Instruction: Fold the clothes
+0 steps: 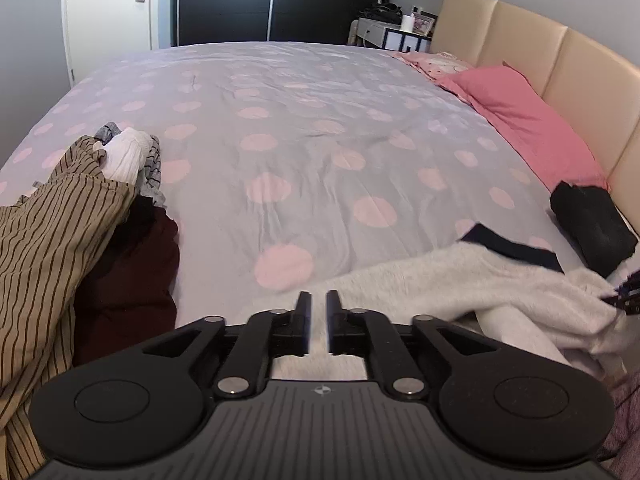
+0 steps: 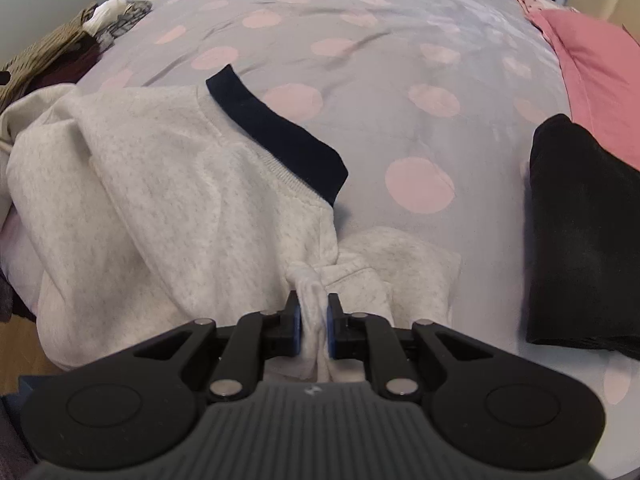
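A light grey sweatshirt point(image 2: 168, 184) with a dark navy rib band point(image 2: 276, 132) lies crumpled on the near part of the bed point(image 2: 360, 60), its fleecy fabric bunched and folded over itself. The right gripper point(image 2: 313, 312) has its jaws clenched on a gathered twist of the sweatshirt's cloth, which runs back between the blue-padded fingers point(image 2: 295, 320). In the left wrist view the same sweatshirt point(image 1: 460, 280) spreads across the lower right, the navy band point(image 1: 508, 246) lying on top of it. The left gripper point(image 1: 319, 304) hangs just over the sweatshirt's edge with its jaws narrowly parted; pale fabric shows in the slot, but whether they pinch any of it cannot be told.

To the right of the sweatshirt a folded black garment point(image 2: 580, 240) rests on the duvet, near a pink pillow point(image 1: 532, 120) that leans toward the beige padded headboard point(image 1: 560, 48). On the left side of the bed sits a heap of unfolded clothes: a tan striped shirt point(image 1: 44, 248), a dark maroon piece point(image 1: 132, 272) and a white crinkled piece point(image 1: 128, 156). The duvet is pale grey with pink dots. Beyond the bed stand a dark wardrobe point(image 1: 280, 0), a white door point(image 1: 108, 4) and a white bedside unit point(image 1: 392, 32).
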Motion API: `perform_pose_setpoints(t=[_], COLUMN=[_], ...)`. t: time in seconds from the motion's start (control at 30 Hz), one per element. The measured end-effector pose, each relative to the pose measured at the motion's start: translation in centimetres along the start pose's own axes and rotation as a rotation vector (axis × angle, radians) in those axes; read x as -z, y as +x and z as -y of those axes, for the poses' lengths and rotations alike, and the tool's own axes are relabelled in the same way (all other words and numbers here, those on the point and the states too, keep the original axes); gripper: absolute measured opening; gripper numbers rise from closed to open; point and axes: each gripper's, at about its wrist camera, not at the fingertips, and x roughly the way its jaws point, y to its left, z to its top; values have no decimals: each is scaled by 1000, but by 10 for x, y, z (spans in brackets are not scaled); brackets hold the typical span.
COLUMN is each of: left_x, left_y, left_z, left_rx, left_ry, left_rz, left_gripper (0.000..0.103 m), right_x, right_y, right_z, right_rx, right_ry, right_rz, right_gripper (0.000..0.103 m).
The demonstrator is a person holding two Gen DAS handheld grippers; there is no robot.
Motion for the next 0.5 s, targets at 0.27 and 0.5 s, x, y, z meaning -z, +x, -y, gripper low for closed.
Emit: perform_pose_setpoints(t=[0.27,0.5], left_x=[-26,-22], left_y=[55,114], left_z=[8,29], left_rx=[8,56], left_ry=[104,216], left_rz=[-43,-133], left_gripper=[51,59], right_x=[-8,-22], right_y=[-12,-1], right_z=[12,31], right_rx=[-15,-33], right_ry=[110,243], right_rz=[75,102], right_gripper=[45,60])
